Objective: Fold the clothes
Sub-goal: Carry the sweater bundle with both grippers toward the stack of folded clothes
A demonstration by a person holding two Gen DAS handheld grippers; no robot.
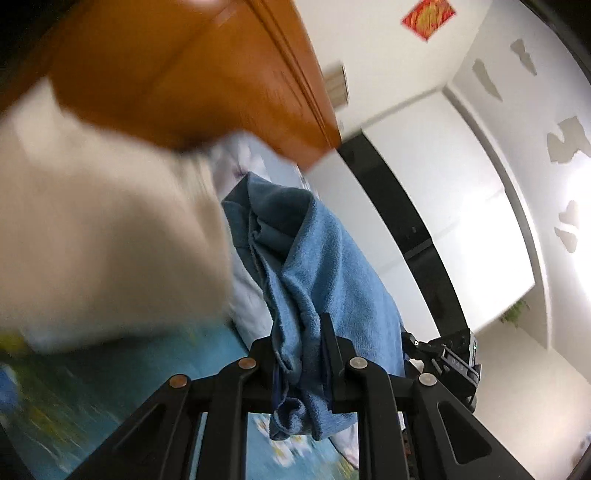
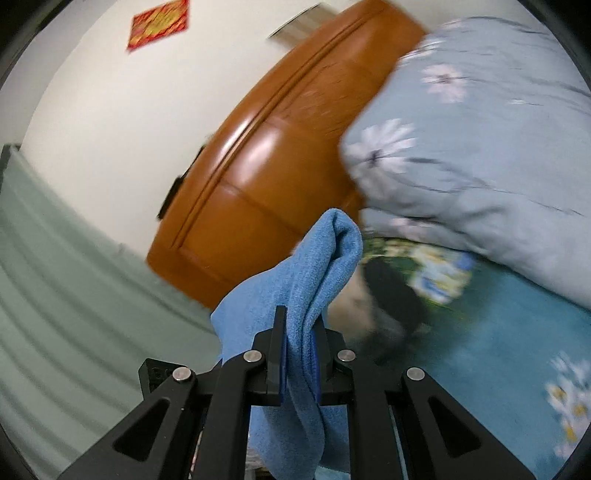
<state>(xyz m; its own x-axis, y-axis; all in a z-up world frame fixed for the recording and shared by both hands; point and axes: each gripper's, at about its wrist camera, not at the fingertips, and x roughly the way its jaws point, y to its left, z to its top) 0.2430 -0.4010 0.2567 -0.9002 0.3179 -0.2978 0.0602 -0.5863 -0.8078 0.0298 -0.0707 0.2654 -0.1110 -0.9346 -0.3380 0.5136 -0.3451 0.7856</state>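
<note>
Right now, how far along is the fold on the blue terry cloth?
Done: both corners are gripped. The left gripper and right gripper are each shut on the blue terry cloth, bunched between the jaws. In hand: the cloth is lifted above the teal floral bedsheet. Left: no fold shows; it must be spread, folded and laid down.

No readable text; red wall poster (image 2: 158, 24) markings too blurred.

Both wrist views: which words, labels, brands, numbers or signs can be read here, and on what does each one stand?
None can be read with certainty.
Red and gold paper sign on the white wall: gold marks, too blurred to read.
Black device beside the blue terry cloth in the left wrist view: small pale letters, too small to read.
</note>
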